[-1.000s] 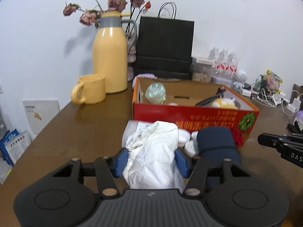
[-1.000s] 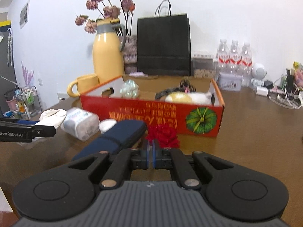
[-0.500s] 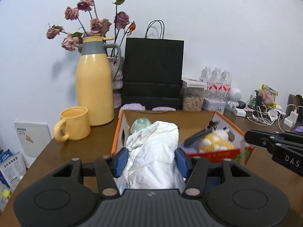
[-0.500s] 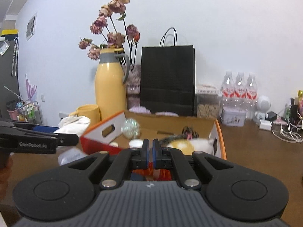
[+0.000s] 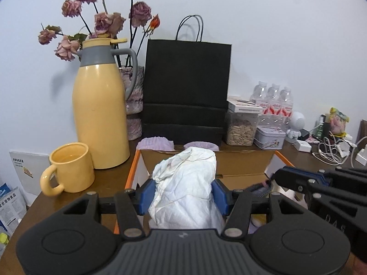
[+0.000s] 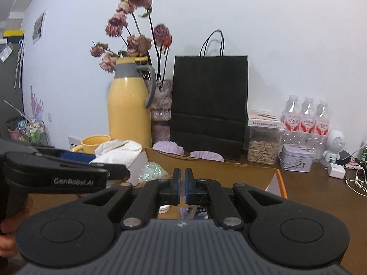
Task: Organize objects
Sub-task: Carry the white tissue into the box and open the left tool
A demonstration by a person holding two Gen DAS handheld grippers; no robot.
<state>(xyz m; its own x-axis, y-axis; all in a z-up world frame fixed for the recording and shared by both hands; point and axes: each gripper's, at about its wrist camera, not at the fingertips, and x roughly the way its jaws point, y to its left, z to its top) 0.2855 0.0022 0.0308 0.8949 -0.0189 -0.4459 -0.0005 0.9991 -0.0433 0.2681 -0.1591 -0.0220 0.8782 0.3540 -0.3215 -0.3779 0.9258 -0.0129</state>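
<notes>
My left gripper (image 5: 183, 194) clamps the crumpled white cloth (image 5: 187, 183) mid-bundle between its pads; it looks soft, light and compressible, while my right gripper (image 6: 182, 189) is closed and empty.

Plain pale wall (image 5: 275, 34) behind a brown wooden table (image 6: 321, 197), small wire rack (image 6: 34, 133) at far left

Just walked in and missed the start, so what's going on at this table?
A person is tidying things into the open cardboard box. The left gripper grips a crumpled white cloth above the box. The right gripper is shut on nothing, also above the box. A yellow jug and mug stand beside it.
</notes>
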